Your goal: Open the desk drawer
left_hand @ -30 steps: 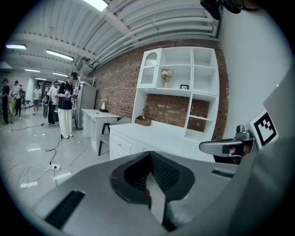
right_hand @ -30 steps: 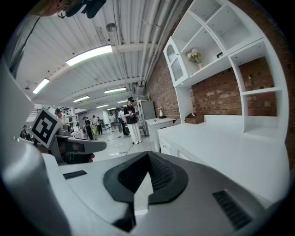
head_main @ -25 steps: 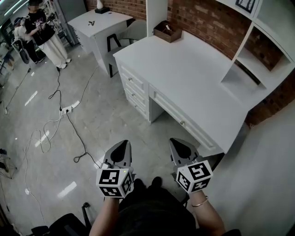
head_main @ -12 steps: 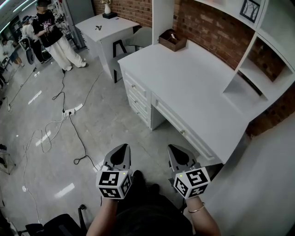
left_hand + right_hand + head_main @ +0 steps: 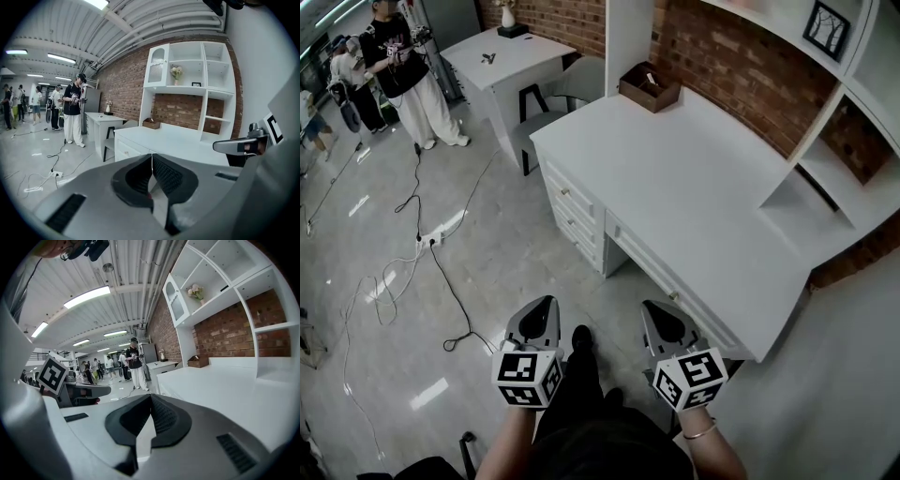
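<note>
The white desk stands ahead and to the right. A stack of small drawers is under its left end, and a long drawer with a small knob runs under the top. All drawers are closed. My left gripper hangs over the floor, left of the desk front, shut and empty. My right gripper is just short of the long drawer front, also shut with nothing between its jaws. The left gripper view shows the left gripper and the desk; the right gripper points along the desktop.
A brown box sits at the desk's far end. White shelving rises at the right. A second small desk and a chair stand behind. Cables and a power strip lie on the floor; people stand far left.
Both grippers have moved together toward the desk front, and the desk now sits nearer in the head view. Their jaws stay shut.
</note>
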A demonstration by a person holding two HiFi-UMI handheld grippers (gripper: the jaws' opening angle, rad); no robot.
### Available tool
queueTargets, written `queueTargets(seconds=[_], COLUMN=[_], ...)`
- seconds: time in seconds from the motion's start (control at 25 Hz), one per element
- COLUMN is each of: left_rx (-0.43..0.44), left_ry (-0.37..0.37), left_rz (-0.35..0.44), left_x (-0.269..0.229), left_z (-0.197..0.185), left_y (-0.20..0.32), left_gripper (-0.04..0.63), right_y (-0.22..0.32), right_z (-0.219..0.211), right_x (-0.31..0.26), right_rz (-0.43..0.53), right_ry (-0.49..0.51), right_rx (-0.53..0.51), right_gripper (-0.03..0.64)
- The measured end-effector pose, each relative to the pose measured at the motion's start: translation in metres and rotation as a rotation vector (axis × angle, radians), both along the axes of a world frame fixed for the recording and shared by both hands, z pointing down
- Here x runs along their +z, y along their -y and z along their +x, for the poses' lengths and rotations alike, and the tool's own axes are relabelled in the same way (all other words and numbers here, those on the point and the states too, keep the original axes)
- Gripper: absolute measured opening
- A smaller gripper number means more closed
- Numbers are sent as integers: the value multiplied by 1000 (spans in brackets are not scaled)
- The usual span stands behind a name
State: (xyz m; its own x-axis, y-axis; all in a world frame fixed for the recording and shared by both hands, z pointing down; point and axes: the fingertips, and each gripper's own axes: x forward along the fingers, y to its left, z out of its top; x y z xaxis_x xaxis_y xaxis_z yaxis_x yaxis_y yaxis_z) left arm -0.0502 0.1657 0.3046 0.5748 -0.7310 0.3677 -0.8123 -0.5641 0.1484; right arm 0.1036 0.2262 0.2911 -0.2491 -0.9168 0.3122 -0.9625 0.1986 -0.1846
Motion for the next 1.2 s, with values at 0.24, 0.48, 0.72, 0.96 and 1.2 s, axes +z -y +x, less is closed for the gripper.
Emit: queueTargets(seconds=[0.24,0.48,0.72,0.96,1.2], left_rx=[18,17,24,61,68], left_ry=[-7,-4,-1,28,23], left_rz=[-29,-48,-46,-31,-95], left_x=[10,17,18,26,58], left_z=[3,-2,-6,-1,11], left_y=[74,148,204,239,265], left_gripper=[12,35,69,94,123], right_y=[76,148,205,244,270], right_z=[1,-5,-20,-37,-43], right_x=[4,7,11,13,27], right_rz=[-17,-25,-33,-34,-61], right_ry=[-2,3,6,-16,1], right_rx=[2,6,-5,-51,-76], right_gripper=[5,5,5,5,5])
